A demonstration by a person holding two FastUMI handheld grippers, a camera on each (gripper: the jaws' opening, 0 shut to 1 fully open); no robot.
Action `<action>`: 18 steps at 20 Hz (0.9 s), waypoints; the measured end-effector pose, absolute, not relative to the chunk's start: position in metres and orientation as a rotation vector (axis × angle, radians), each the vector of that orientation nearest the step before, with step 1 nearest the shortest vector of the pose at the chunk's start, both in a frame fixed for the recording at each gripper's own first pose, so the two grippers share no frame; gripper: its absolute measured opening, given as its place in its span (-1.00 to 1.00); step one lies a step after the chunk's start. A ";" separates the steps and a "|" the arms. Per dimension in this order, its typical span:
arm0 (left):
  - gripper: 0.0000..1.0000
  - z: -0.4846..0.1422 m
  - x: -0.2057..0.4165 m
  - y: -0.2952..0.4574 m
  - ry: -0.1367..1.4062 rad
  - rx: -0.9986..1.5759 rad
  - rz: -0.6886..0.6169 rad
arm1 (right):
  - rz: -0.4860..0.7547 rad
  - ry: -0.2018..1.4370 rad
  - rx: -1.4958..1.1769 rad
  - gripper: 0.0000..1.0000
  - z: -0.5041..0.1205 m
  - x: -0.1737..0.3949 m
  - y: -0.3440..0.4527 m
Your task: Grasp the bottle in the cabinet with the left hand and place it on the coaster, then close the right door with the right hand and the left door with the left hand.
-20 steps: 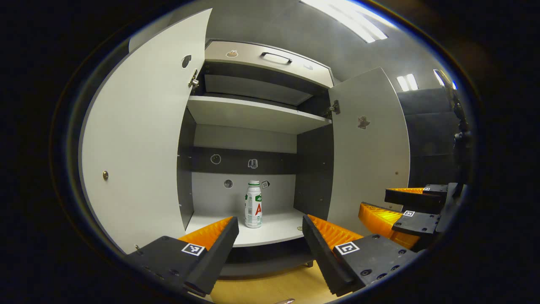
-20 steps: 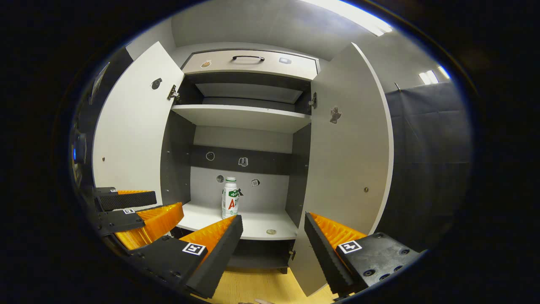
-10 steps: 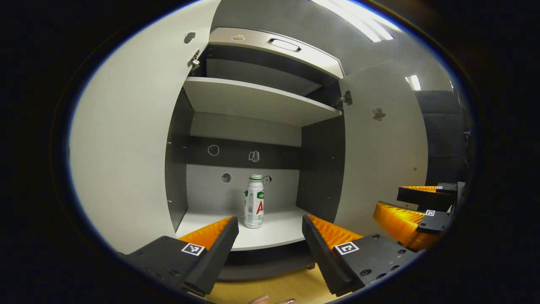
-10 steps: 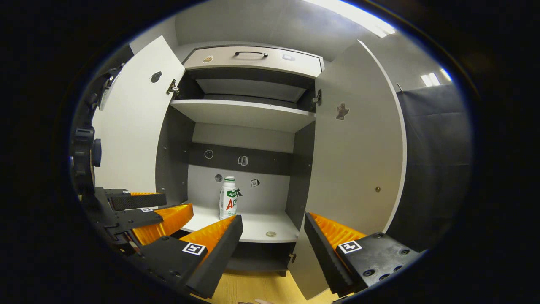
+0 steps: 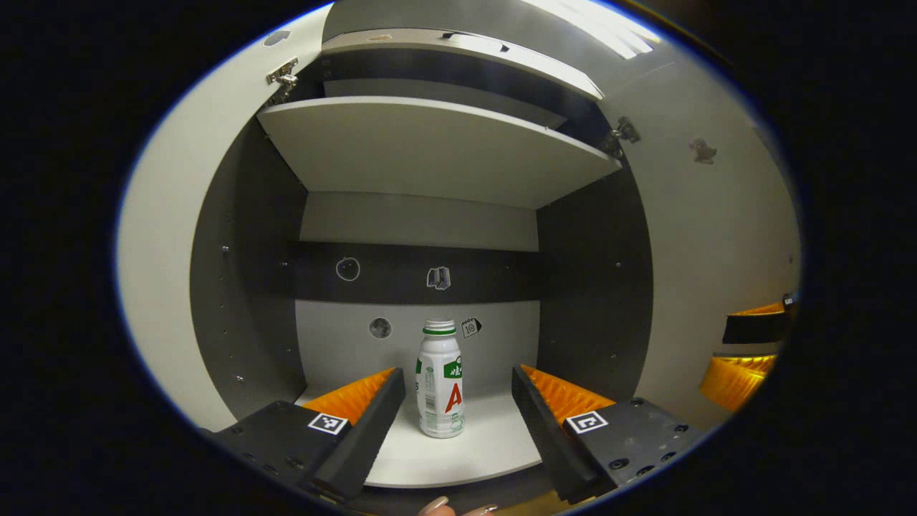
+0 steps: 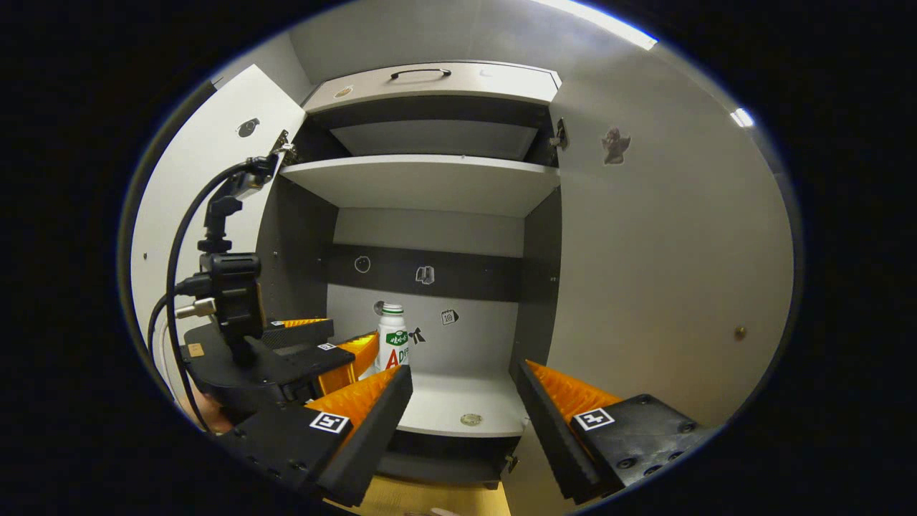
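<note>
A white bottle (image 5: 440, 380) with a green cap band and a red letter stands upright on the cabinet's lower shelf (image 5: 494, 444). My left gripper (image 5: 455, 374) is open, and in the left gripper view the bottle sits in the gap between its orange fingers without touching them. The right gripper view has the bottle (image 6: 392, 342) just past the left gripper (image 6: 351, 337). My right gripper (image 6: 464, 373) hangs open and empty in front of the shelf; it also appears at the far right, right gripper (image 5: 745, 347). Both doors stand open: left door (image 5: 165, 251), right door (image 6: 666, 251).
A small round disc (image 6: 471, 419) lies near the shelf's front edge. An upper shelf (image 6: 430, 179) and a drawer with a black handle (image 6: 430, 79) sit above. A camera mount with cables (image 6: 229, 287) rides on the left gripper. Wooden floor (image 6: 430, 502) lies below.
My left gripper has moved forward into the cabinet, so the bottle now stands between its open fingers. The right gripper has edged closer to the cabinet. Both stayed open.
</note>
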State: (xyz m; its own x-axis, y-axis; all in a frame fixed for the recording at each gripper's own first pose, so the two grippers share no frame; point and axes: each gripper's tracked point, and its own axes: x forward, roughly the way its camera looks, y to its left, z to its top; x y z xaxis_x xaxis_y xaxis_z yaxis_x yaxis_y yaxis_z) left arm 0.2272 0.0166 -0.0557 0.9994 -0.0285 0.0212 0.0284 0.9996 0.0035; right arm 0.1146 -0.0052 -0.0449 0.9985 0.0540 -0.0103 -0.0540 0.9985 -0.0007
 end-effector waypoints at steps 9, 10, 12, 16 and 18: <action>0.90 -0.116 0.319 0.027 0.072 0.011 0.039 | 0.117 0.028 -0.040 0.95 -0.072 0.159 -0.006; 0.90 -0.121 0.325 0.029 0.078 0.016 0.044 | 0.126 0.031 -0.037 0.95 -0.074 0.163 -0.004; 0.90 -0.128 0.336 0.032 0.088 0.023 0.050 | 0.136 0.040 -0.024 0.95 -0.080 0.170 -0.002; 0.89 -0.142 0.343 0.026 0.137 -0.035 0.009 | 0.141 0.049 -0.002 0.95 -0.086 0.183 0.001; 0.77 -0.143 0.342 0.035 0.134 -0.068 0.012 | 0.137 0.053 0.002 0.96 -0.089 0.188 0.001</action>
State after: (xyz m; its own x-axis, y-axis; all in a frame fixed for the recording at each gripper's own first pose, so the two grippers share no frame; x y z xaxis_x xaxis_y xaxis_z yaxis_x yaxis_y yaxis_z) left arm 0.3421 0.0349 -0.1427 0.9910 0.0077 -0.1337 -0.0168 0.9976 -0.0669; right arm 0.1880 0.0013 -0.0889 0.9892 0.1369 -0.0531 -0.1368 0.9906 0.0058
